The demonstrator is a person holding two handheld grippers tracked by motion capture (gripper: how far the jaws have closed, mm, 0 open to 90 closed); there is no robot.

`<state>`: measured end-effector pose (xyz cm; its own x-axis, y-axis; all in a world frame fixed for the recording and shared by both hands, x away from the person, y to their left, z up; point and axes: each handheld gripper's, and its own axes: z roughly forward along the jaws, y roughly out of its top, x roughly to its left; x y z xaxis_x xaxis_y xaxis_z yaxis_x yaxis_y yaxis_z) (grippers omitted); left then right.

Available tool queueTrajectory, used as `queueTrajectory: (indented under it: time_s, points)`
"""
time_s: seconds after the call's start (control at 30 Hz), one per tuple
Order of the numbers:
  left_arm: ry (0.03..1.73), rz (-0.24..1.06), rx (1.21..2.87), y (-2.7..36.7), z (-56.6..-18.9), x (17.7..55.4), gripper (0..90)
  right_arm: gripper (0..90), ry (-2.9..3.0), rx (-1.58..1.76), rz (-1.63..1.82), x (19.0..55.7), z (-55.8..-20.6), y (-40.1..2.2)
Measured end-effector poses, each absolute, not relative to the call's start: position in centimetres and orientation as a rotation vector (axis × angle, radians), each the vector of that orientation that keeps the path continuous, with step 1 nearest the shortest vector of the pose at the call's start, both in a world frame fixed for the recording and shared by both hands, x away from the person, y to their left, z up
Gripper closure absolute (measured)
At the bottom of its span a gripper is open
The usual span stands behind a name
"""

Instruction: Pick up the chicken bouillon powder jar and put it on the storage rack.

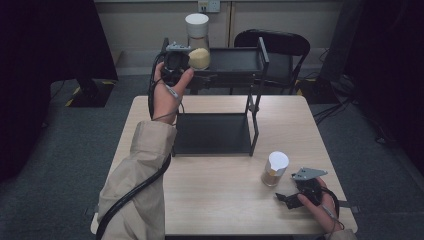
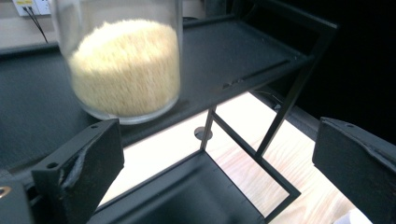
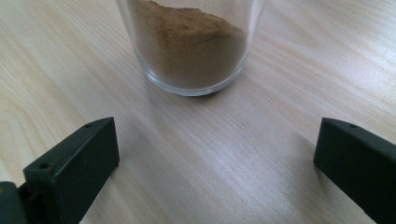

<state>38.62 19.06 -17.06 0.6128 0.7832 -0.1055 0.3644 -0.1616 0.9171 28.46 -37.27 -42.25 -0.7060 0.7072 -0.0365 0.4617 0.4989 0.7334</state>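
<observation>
Up on the black metal shelf (image 1: pixel 235 62), a clear round jar (image 2: pixel 123 65) of pale yellow grain stood just ahead of the left tongs (image 2: pixel 212 163), whose jaws were apart and empty. Lower, on the light wood table (image 1: pixel 210 190), the right tongs (image 3: pixel 217 163) gaped before a white-lidded glass (image 3: pixel 189 44) of brown powder.

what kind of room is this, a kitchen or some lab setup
Probably a lab or office room set up for recording, not a kitchen: a plain wooden table on grey carpet, a black folding chair and wall sockets behind. The black two-tier rack and the jars of grain and brown powder look like props.
</observation>
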Motion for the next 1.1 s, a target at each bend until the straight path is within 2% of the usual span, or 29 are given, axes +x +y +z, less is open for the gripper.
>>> queueTrajectory:
  time_s: [1.1]
  points:
    - [0.898,0.439,1.791,18.6,-22.5,36.6,1.5,0.0,2.414,0.978,1.033,28.5,-42.3,-37.3]
